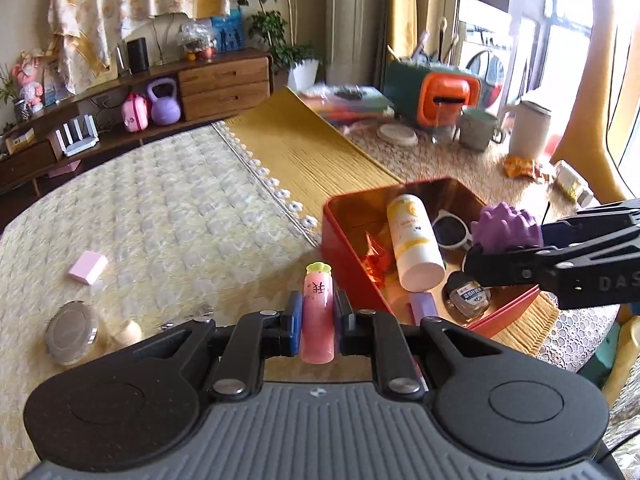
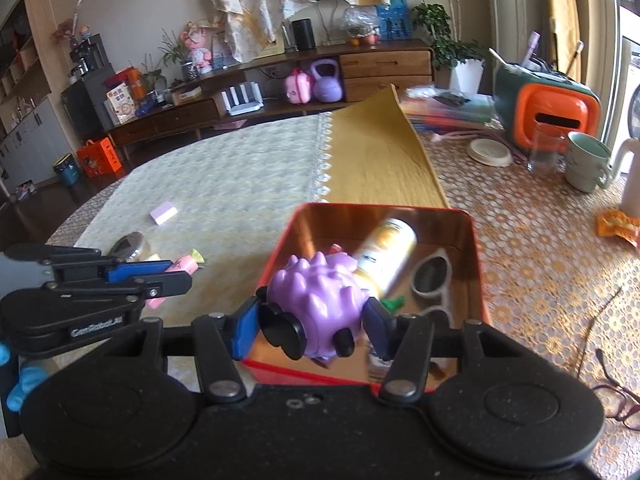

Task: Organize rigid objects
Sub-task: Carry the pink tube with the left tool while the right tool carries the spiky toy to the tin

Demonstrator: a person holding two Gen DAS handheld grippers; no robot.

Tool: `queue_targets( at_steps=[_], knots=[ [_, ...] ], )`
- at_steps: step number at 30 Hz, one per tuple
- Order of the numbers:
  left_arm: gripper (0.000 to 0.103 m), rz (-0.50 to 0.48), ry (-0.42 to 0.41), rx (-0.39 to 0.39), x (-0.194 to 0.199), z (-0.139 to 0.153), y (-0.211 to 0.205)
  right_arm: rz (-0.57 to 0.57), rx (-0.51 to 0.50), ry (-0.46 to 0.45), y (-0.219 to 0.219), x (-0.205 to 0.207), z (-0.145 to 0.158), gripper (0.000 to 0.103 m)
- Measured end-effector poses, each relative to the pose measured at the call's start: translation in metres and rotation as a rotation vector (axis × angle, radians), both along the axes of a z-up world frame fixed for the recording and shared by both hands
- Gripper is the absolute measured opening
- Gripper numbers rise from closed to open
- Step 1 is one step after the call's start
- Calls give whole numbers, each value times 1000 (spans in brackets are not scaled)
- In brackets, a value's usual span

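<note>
1. Nearest the left wrist camera, the left gripper [image 1: 316, 320] is clamped narrow on a pink tube [image 1: 317, 316] with a yellow-green cap; the tube's long axis runs along the fingers, cap pointing away.
2. Right gripper [image 2: 312, 320] holds a purple spiked toy [image 2: 316, 300] between its blue pads, jaws about half spread to suit its bulk.
3. A red tin box [image 1: 344, 236] lies just right of and beyond the left gripper; the tube sits just outside the box's near-left wall.
4. Already in the box: a white and yellow bottle [image 1: 414, 240] lying on its side, white-framed sunglasses [image 1: 448, 230], a small glass bottle [image 1: 468, 300] and a red wrapper [image 1: 374, 260].
5. The spiked toy hangs over the box's near part; the right hand is judged the nearer to release.
6. A pink block [image 1: 88, 266] and a round metal tin [image 1: 72, 332] remain on the cream cloth at left, well apart from the box.
</note>
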State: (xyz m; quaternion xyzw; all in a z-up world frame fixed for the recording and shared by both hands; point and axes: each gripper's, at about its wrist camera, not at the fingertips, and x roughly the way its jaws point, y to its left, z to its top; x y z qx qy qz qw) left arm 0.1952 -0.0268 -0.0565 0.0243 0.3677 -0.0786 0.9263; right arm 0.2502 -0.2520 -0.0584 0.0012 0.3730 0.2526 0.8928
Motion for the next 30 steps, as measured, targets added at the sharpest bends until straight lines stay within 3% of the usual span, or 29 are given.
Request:
queue_targets(
  at_steps=[16,30],
  knots=[
    [16,-82,15,108,67,-14,-70,-27,-9,37,-37,14,-26,54],
    [16,-59,80,120,119,-36,-85,1,-67,27,-31,33,-41,54]
  ],
)
